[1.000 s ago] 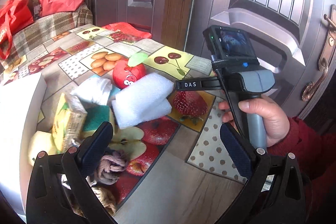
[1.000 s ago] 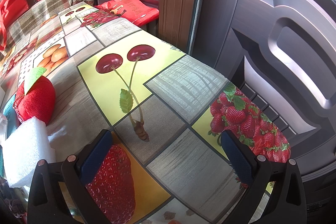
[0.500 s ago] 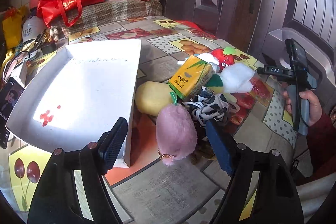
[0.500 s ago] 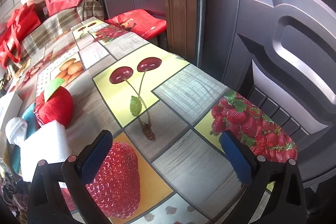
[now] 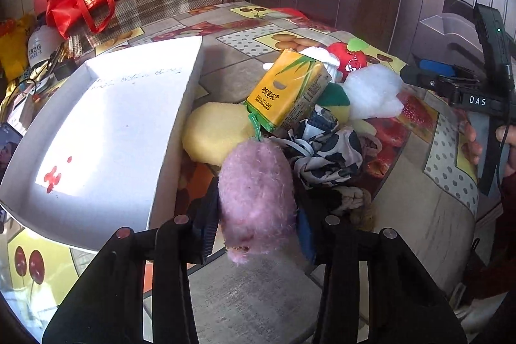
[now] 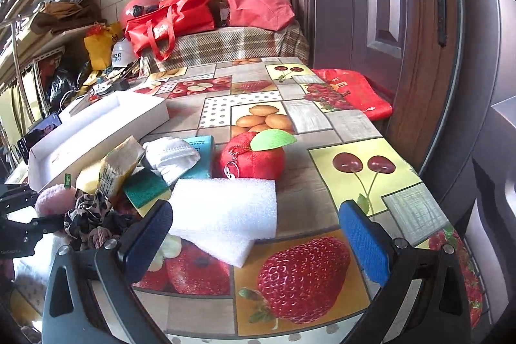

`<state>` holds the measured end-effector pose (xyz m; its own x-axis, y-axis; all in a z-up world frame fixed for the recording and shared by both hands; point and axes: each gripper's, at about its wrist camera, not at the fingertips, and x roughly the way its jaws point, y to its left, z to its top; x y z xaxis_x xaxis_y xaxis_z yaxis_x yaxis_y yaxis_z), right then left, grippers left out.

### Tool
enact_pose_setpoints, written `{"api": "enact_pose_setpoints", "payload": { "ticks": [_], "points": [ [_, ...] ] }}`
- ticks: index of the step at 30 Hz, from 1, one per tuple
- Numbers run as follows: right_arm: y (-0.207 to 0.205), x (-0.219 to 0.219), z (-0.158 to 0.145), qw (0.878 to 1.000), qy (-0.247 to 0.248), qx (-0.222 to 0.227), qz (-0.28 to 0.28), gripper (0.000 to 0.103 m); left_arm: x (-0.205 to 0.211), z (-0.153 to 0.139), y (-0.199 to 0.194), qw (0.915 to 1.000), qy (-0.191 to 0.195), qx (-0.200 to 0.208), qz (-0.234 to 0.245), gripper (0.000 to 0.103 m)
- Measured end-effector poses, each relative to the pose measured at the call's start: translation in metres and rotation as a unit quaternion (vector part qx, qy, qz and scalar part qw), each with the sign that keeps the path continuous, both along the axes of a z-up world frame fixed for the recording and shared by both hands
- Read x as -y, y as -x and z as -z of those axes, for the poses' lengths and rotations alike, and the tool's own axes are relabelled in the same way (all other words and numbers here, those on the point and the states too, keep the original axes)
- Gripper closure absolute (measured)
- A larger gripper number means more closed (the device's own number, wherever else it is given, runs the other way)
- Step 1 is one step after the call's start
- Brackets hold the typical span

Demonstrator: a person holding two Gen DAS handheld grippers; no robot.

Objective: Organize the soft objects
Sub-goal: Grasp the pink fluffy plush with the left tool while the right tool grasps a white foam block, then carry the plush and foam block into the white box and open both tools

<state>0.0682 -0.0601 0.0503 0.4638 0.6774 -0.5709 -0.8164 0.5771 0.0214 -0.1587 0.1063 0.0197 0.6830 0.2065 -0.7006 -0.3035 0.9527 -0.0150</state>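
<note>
My left gripper [image 5: 258, 226] is shut on a pink fuzzy plush [image 5: 256, 195], at the near end of a pile of soft things. The plush also shows in the right wrist view [image 6: 53, 199]. The pile holds a yellow tissue pack [image 5: 288, 94], a yellow sponge [image 5: 214, 131], a black-and-white cloth [image 5: 325, 150], a white foam block [image 6: 225, 211] and a red apple plush [image 6: 254, 158]. A white shallow box [image 5: 106, 131] lies just left of the pile. My right gripper [image 6: 254, 240] is open and empty, just before the foam block.
The table has a fruit-print cloth [image 6: 361, 163]. Red bags [image 6: 171, 18] and a helmet sit on a plaid-covered surface at the far end. A dark door [image 6: 419, 21] stands to the right. A phone [image 6: 38, 131] and clutter lie at the far left.
My left gripper has swung from the table's edge to the pile and closed on the pink plush. My right gripper has turned left to face the pile and the foam block.
</note>
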Motion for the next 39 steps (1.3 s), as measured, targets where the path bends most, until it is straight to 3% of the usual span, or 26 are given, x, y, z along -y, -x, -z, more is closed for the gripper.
{"api": "enact_pose_setpoints", "payload": {
  "ticks": [19, 21, 23, 27, 34, 39],
  "points": [
    [-0.004, -0.052, 0.026, 0.994, 0.105, -0.031, 0.011, 0.000, -0.007, -0.006, 0.009, 0.9994, 0.012, 0.028, -0.015, 0.062],
    [-0.005, -0.049, 0.024, 0.995, 0.095, -0.034, 0.017, 0.000, -0.007, -0.007, 0.010, 0.9993, 0.010, 0.032, -0.017, 0.062],
    [-0.005, -0.045, 0.022, 0.996, 0.085, -0.035, 0.019, 0.014, -0.007, -0.009, 0.012, 0.9990, 0.006, 0.038, -0.021, 0.062],
    [-0.002, -0.032, 0.012, 0.998, 0.045, -0.024, 0.033, 0.014, -0.007, -0.014, 0.019, 0.9975, -0.001, 0.063, -0.031, 0.062],
    [0.034, -0.003, -0.018, 0.993, -0.089, 0.062, 0.045, 0.014, -0.005, -0.027, 0.036, 0.9890, -0.050, 0.120, -0.070, 0.062],
    [0.054, -0.009, -0.023, 0.988, -0.126, 0.087, 0.031, 0.014, -0.013, -0.029, 0.044, 0.9857, -0.047, 0.136, -0.088, 0.062]
  ]
}}
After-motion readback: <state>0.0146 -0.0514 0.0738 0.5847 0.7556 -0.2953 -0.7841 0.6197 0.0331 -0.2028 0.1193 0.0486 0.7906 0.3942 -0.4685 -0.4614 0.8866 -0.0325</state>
